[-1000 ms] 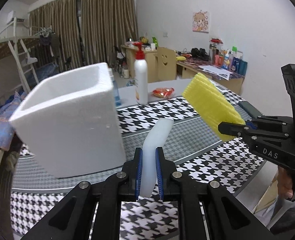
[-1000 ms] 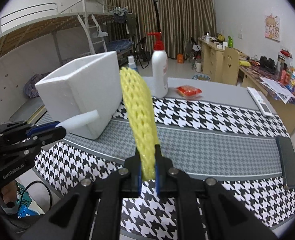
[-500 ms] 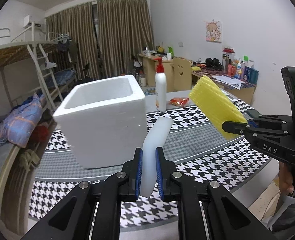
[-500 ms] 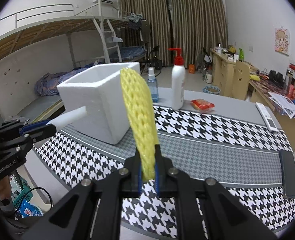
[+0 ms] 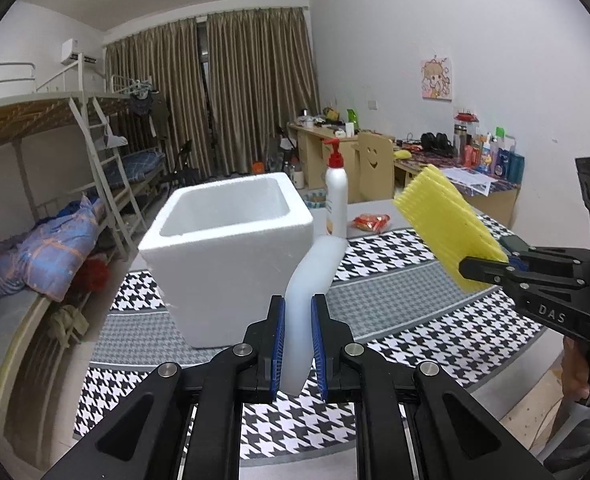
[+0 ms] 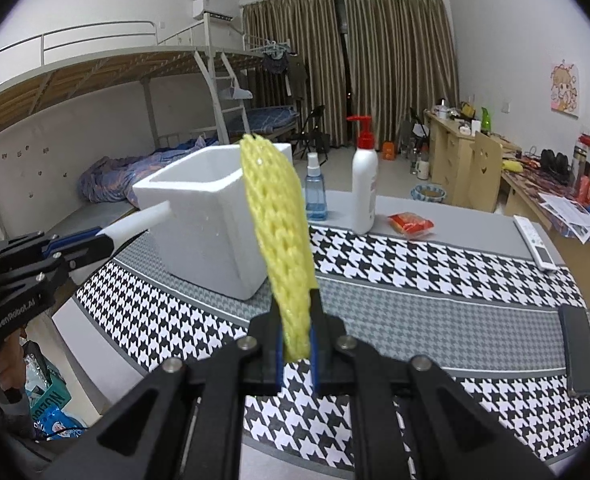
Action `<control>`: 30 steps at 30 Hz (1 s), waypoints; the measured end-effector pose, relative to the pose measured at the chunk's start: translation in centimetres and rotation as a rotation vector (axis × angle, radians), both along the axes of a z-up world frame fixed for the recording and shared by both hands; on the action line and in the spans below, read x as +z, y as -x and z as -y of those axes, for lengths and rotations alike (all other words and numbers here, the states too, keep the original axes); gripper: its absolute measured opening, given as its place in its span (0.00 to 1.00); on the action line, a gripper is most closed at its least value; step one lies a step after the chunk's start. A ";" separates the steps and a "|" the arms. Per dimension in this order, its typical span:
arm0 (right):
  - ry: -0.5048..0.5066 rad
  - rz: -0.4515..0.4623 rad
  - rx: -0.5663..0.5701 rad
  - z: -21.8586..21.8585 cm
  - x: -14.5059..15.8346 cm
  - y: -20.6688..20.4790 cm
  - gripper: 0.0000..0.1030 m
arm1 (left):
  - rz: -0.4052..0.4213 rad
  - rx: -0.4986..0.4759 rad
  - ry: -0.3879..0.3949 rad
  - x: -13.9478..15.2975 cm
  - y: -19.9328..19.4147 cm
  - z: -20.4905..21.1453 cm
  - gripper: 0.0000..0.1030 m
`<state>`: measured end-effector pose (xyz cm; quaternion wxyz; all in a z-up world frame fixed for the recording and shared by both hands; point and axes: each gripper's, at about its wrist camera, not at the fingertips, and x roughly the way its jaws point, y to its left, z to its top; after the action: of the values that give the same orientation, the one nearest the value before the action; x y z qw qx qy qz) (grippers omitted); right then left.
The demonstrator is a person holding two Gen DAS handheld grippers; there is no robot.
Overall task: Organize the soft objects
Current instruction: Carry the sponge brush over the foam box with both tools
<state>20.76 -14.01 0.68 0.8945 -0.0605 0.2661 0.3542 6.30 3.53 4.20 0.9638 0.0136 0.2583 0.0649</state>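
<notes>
My left gripper (image 5: 297, 344) is shut on a white foam strip (image 5: 313, 276) and holds it up in front of a white foam box (image 5: 227, 256) that stands open on the table. My right gripper (image 6: 297, 344) is shut on a yellow foam net sleeve (image 6: 281, 224), held upright above the table's near side. In the left wrist view the yellow sleeve (image 5: 447, 232) and right gripper (image 5: 483, 268) are at the right. In the right wrist view the left gripper (image 6: 99, 242) with the white strip (image 6: 139, 224) is at the left, beside the box (image 6: 211, 216).
A houndstooth cloth (image 6: 435, 280) covers the table. Behind the box stand a white pump bottle (image 6: 365, 188) and a blue spray bottle (image 6: 315, 196). A red packet (image 6: 411, 224), a white remote (image 6: 535, 242) and a dark phone (image 6: 579, 348) lie to the right. A bunk bed (image 5: 55, 184) stands at left.
Both grippers have risen and pulled back from the table, each keeping its hold. The box now looks smaller and its open top shows.
</notes>
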 end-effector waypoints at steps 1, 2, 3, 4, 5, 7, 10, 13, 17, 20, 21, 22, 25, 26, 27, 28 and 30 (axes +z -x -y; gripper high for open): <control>-0.002 0.003 0.000 -0.1 0.1 -0.1 0.12 | 0.004 0.004 0.002 0.1 -0.1 -0.1 0.14; -0.004 0.005 0.000 -0.2 0.3 -0.2 0.12 | 0.008 0.009 0.006 0.2 -0.2 -0.3 0.14; -0.006 0.005 -0.001 -0.2 0.4 -0.2 0.12 | 0.012 0.013 0.008 0.3 -0.3 -0.5 0.14; -0.008 0.006 -0.001 -0.4 0.5 -0.3 0.12 | 0.016 0.016 0.011 0.4 -0.4 -0.7 0.14; -0.007 0.009 0.000 -0.5 0.6 -0.4 0.12 | 0.019 0.017 0.014 0.5 -0.5 -0.9 0.14; -0.009 0.015 -0.001 -0.7 0.7 -0.6 0.12 | 0.031 0.019 0.017 0.7 -0.7 -1.2 0.14; -0.009 0.020 0.000 -1.1 1.1 -0.8 0.12 | 0.041 0.018 0.025 1.1 -1.0 -1.6 0.14; -0.019 0.023 0.000 -1.4 1.5 -1.0 0.12 | 0.053 0.020 0.027 1.4 -1.3 -2.0 0.14; -0.025 0.027 0.007 -2.3 1.9 -1.3 0.12 | 0.062 0.028 0.036 1.5 -1.8 -2.6 0.14; -0.030 0.031 0.013 -2.8 2.2 -1.4 0.12 | 0.069 0.035 0.043 1.7 -2.1 -3.1 0.14; -0.034 0.032 0.016 -3.1 2.4 -1.4 0.12 | 0.072 0.036 0.046 1.8 -2.2 -3.3 0.14; -0.038 0.033 0.015 -3.2 2.5 -1.4 0.12 | 0.075 0.036 0.048 2.0 -2.3 -3.4 0.14; -0.052 0.037 0.013 -3.4 3.1 -1.5 0.12 | 0.090 0.034 0.049 2.4 -2.5 -3.8 0.14; -0.056 0.040 0.013 -3.5 3.3 -1.5 0.12 | 0.094 0.035 0.051 2.5 -2.5 -3.9 0.14; -0.059 0.043 0.012 -3.6 3.4 -1.6 0.12 | 0.100 0.036 0.055 2.6 -2.6 -4.1 0.14; -0.062 0.045 0.012 -3.7 3.7 -1.6 0.12 | 0.103 0.035 0.057 2.7 -2.7 -4.3 0.14; -0.065 0.052 0.016 -4.0 4.1 -1.6 0.12 | 0.108 0.038 0.060 2.9 -3.0 -4.6 0.14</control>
<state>22.35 -10.00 4.73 0.8996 -0.0430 0.2307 0.3682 9.35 8.14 7.11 0.9749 -0.0238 0.2078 0.0760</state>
